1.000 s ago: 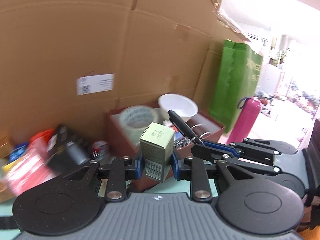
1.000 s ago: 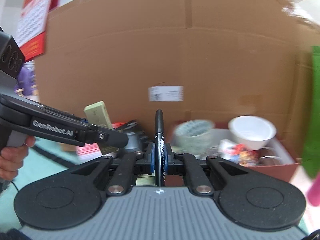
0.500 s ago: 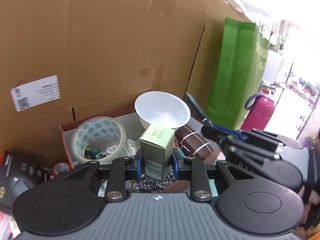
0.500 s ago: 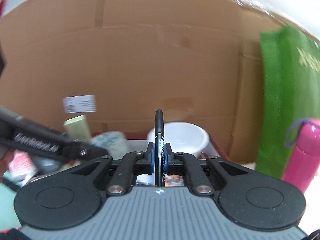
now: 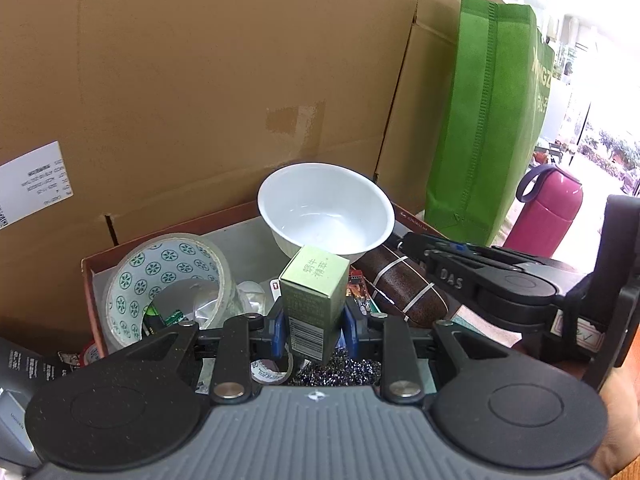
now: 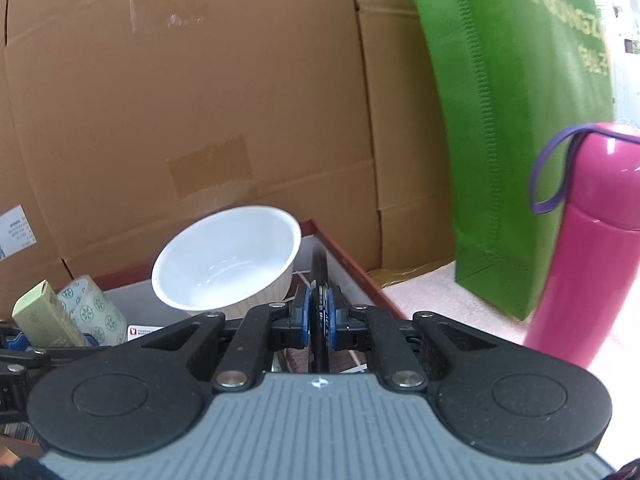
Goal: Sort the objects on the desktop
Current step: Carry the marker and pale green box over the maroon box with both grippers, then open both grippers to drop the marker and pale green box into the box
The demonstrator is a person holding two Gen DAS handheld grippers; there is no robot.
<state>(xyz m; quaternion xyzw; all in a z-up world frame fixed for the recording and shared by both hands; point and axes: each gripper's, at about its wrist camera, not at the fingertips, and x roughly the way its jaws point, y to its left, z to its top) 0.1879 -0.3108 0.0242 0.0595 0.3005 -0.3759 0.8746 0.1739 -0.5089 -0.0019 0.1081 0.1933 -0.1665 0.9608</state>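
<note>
My left gripper point(image 5: 313, 326) is shut on a small green carton point(image 5: 313, 300) and holds it upright over the front of a red-rimmed storage box point(image 5: 89, 280). My right gripper point(image 6: 319, 316) is shut on a black marker pen point(image 6: 319, 276) that points forward over the box's right side. The right gripper also shows in the left wrist view point(image 5: 416, 246), close to the right of the carton. The carton shows at the left of the right wrist view point(image 6: 40, 316).
The box holds a white bowl point(image 5: 326, 212), a patterned tape roll point(image 5: 168, 276), a brown wrapped bundle point(image 5: 400, 284) and small items. A large cardboard wall point(image 5: 220, 92) stands behind. A green bag point(image 6: 516, 120) and a pink flask point(image 6: 584, 248) stand to the right.
Both grippers have swung right and moved in over the box, still holding the carton and the pen. The clutter left of the box has left view; the bowl and flask are nearer.
</note>
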